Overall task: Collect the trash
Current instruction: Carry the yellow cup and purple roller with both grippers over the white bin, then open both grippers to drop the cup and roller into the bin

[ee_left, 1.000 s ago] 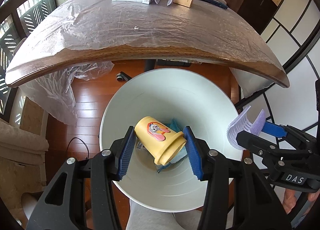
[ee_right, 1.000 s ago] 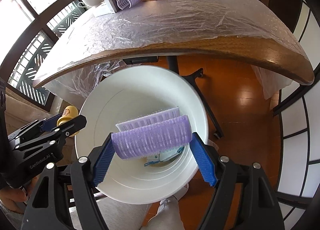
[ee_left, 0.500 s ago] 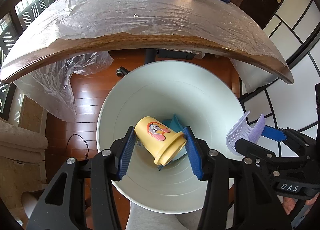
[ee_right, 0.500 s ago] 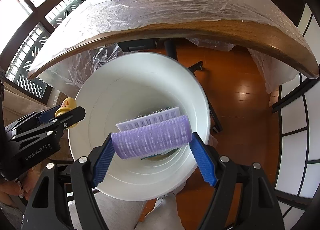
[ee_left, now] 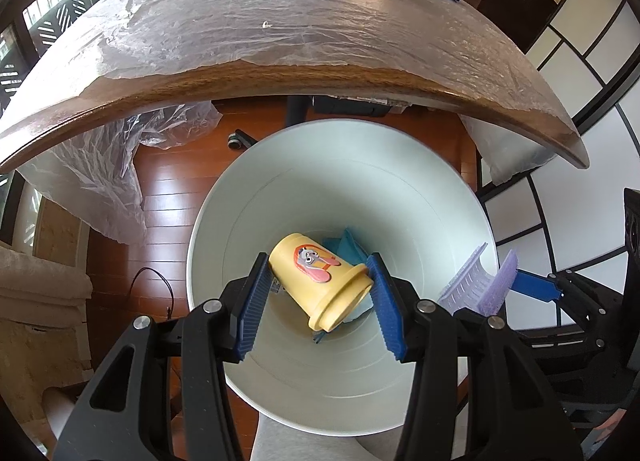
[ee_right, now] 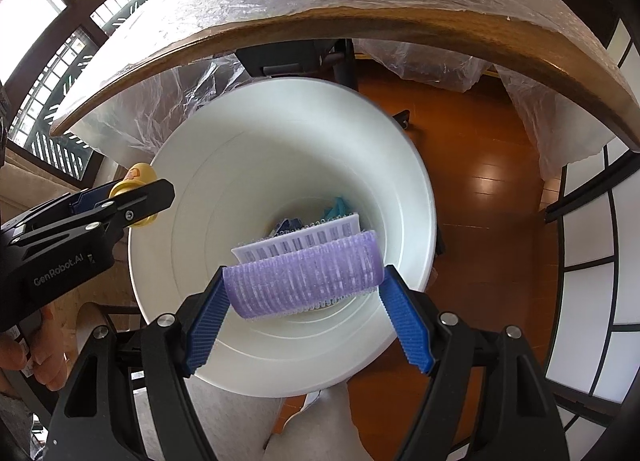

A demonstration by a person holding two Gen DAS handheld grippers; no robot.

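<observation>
Two jaws clamped, yellow cup [ee_left: 320, 285] left, purple curler [ee_right: 304, 275] right, above white bin [ee_left: 420, 201] holding blue scraps [ee_left: 340, 243].

Plastic-covered wooden table [ee_left: 288, 73], red-brown plank floor [ee_left: 168, 197], bright lattice windows [ee_right: 60, 41].

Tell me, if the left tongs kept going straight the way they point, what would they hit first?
Probably the scraps lying at the bottom of the white bin. The left tongs, gripping a yellow cup, point down into its mouth; depth is hard to judge.
</observation>
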